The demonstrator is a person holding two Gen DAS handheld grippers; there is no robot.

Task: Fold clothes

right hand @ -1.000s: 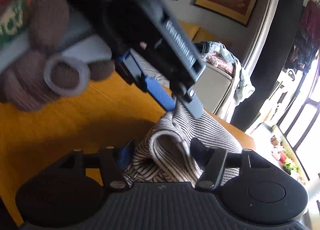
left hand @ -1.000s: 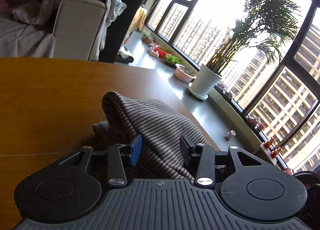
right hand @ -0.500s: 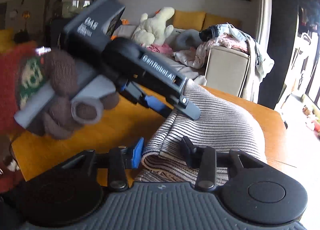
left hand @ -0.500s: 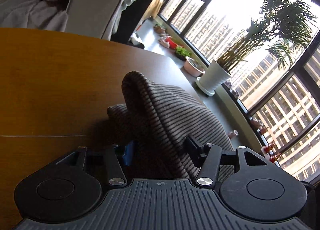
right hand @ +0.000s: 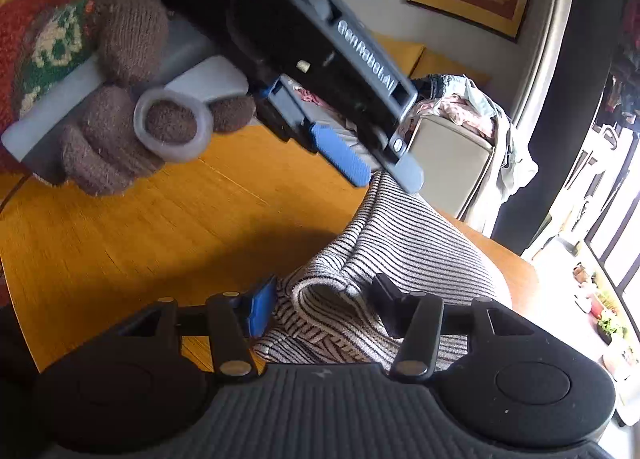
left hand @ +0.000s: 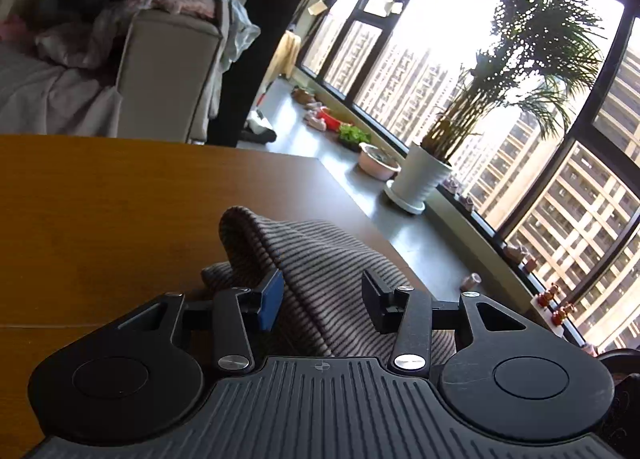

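The striped garment (left hand: 320,259) is lying bunched on the wooden counter (left hand: 100,199), a raised fold sitting between the parted fingers of the left claw (left hand: 322,299), which is standing open around it. In the right wrist view, the right claw (right hand: 324,305) is likewise gaping around a rolled edge of the garment (right hand: 400,243); whether its fingers are touching cloth is probably not decidable. A gloved hand (right hand: 116,131) is holding the left claw above.

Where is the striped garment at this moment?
The striped garment lies bunched on the wooden table, near its window-side edge. In both wrist views it sits between the fingers of the left gripper and the right gripper.
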